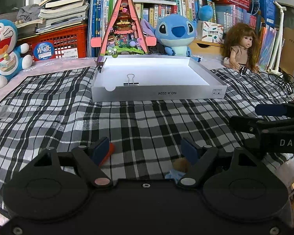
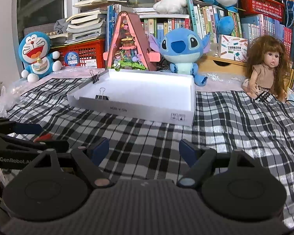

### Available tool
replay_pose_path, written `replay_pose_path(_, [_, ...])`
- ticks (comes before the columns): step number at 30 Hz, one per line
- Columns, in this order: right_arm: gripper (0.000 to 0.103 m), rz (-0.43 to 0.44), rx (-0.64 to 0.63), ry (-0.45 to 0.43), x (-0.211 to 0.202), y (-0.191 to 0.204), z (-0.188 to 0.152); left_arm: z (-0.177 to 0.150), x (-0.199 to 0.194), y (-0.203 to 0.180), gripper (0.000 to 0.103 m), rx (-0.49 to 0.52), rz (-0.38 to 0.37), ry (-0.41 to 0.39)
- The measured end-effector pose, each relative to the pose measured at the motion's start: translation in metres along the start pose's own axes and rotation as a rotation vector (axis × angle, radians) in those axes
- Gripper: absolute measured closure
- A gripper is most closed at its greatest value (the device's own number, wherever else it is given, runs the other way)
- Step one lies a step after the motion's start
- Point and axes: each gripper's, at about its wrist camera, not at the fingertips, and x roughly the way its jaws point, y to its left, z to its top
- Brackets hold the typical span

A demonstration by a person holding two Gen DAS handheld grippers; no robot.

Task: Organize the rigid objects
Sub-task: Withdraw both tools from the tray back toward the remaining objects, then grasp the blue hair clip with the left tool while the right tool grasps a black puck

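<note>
A shallow white box [image 1: 186,93] [image 2: 147,111] sits open on the checkered cloth, with a black binder clip [image 1: 131,82] [image 2: 102,96] on its near wall and another [image 2: 95,76] at its far left corner. My left gripper [image 1: 146,149] is open and empty, low over the cloth. An orange object [image 1: 107,153] lies behind its left finger, and a small brown and light-blue toy [image 1: 178,168] lies by its right finger. My right gripper [image 2: 144,149] is open and empty; it also shows at the right edge of the left wrist view [image 1: 264,121].
Doraemon plush [image 2: 37,56], a triangular pink toy house [image 2: 128,45], Stitch plush [image 2: 183,51] and a doll [image 2: 268,68] stand behind the box. Books and red crates fill the back. A red object [image 2: 43,137] lies by the left gripper.
</note>
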Motion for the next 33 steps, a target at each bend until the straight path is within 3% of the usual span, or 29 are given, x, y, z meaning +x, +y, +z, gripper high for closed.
replay_pose_path(7, [0.016, -0.003, -0.004, 0.009, -0.007, -0.001, -0.016, -0.012, -0.008, -0.001, 0.024, 0.018, 0.023, -0.016])
replay_pose_path(33, [0.016, -0.007, -0.001, 0.029, -0.018, 0.001, -0.045, -0.044, -0.019, -0.010, 0.025, 0.036, -0.004, -0.003])
